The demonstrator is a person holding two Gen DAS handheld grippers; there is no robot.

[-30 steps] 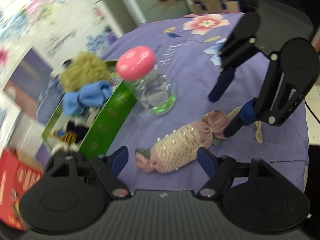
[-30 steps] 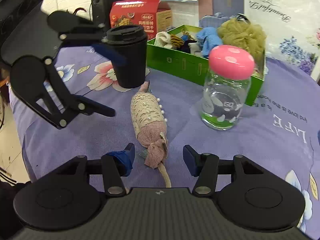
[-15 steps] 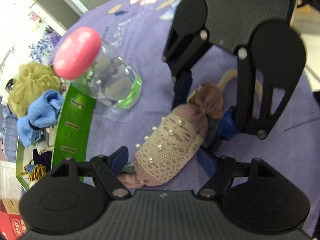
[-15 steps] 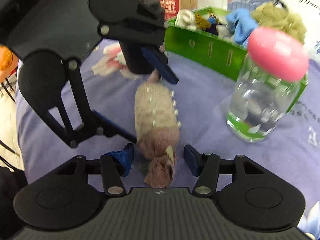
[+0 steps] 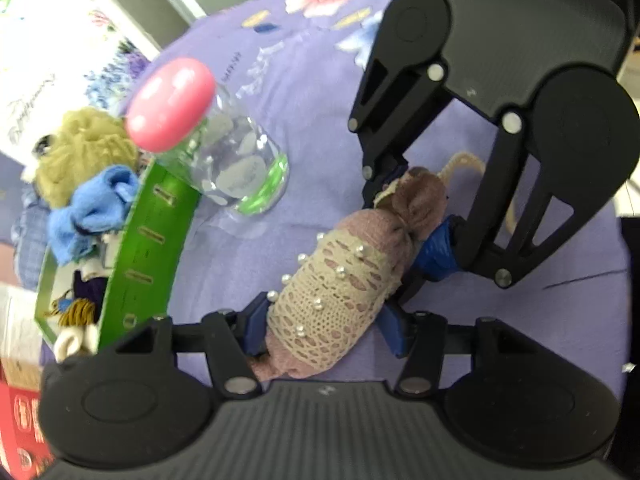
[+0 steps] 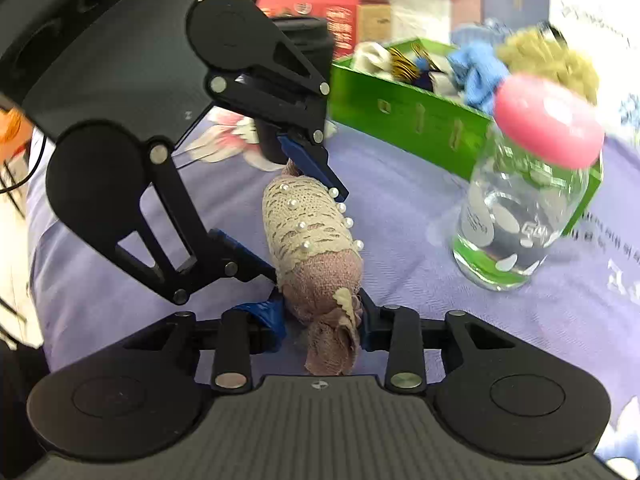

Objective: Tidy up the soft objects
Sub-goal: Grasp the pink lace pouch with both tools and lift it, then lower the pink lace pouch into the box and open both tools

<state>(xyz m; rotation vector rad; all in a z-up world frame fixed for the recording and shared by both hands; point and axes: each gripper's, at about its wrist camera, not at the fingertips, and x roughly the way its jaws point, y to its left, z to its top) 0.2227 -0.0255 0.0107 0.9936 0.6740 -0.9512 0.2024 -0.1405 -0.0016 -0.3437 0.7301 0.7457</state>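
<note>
— Starting with the left wrist view. Seeing the lace roll (image 5: 336, 288) lying on the purple counter (image 5: 312, 92), low in the middle of the frame, outside the green box (image 5: 148, 240) at the left edge.

— And catching the left tongs (image 5: 322, 316) narrowing around its near end, both pads seemingly touching the lace?

— Yes. Also noticing the right tongs (image 5: 408, 220) reaching in from the right of the frame, pinching the tied far end. Judging both as gripping, though not lifting yet.

— Counting what is done?

— Finding a yellow-green pouf (image 5: 84, 156), a blue cloth (image 5: 88, 212) and some smaller bundles piled in the box already. Reading that as most of the sorting finished.

— Moving on to the right wrist view.

— Looking along the roll from its tied end, at the lower middle of the frame. Seeing the right pads pressing that end from both sides, narrowly set. Seeing the left tongs coming in from the upper left, flanking the lace-covered part.

— And what is left?

— Guessing: raising the roll, carrying it past the pink-capped bottle (image 5: 240, 172) on the right of the frame, dropping it into the box at the upper right. Spotting no other loose soft thing on the counter, only a black cup (image 6: 276, 148) behind the left tongs.
</note>
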